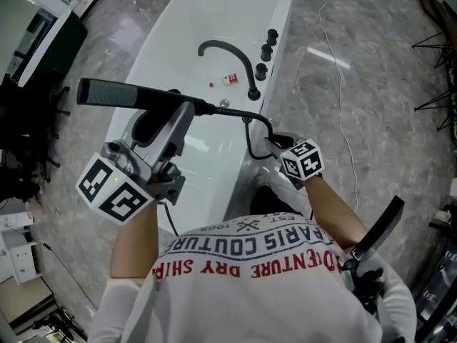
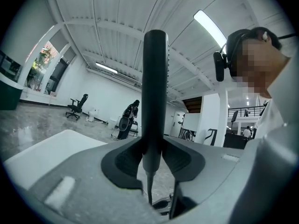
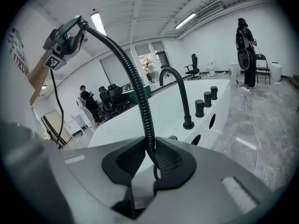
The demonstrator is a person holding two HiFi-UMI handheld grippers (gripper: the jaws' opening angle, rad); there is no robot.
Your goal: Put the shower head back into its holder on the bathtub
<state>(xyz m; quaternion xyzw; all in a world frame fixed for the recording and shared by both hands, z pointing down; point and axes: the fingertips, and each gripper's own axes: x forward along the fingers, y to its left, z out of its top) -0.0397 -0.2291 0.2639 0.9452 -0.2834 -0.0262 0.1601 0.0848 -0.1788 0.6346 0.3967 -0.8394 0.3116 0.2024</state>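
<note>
left tool (image 1: 180,118) grips the shower head (image 1: 121,93) level over the bathtub (image 1: 178,45); right tool (image 1: 273,146), angled down, pinches hose (image 1: 239,112).

"PARIS COUTURE" on white shirt (image 1: 250,291)

Head view: from above the person's head, facing steeply down past the printed shirt onto the long white oval bathtub (image 1: 214,27) and grey marbled floor (image 1: 371,84).
Left gripper view: rides just behind the left gripper (image 2: 153,158), facing level across the hall. The slim black stick-shaped shower head (image 2: 155,87) fills mid-frame at close range, and the tub's edge is lower left.
Right gripper view: rides just behind the right gripper (image 3: 148,155), tilted slightly down along the tub's rim. The black ribbed hose (image 3: 135,83) is very close.
Shared: the head and right gripper views both show the black arched faucet (image 3: 180,92), the tub and the hose. The right gripper view also catches the left gripper, upper left.
</note>
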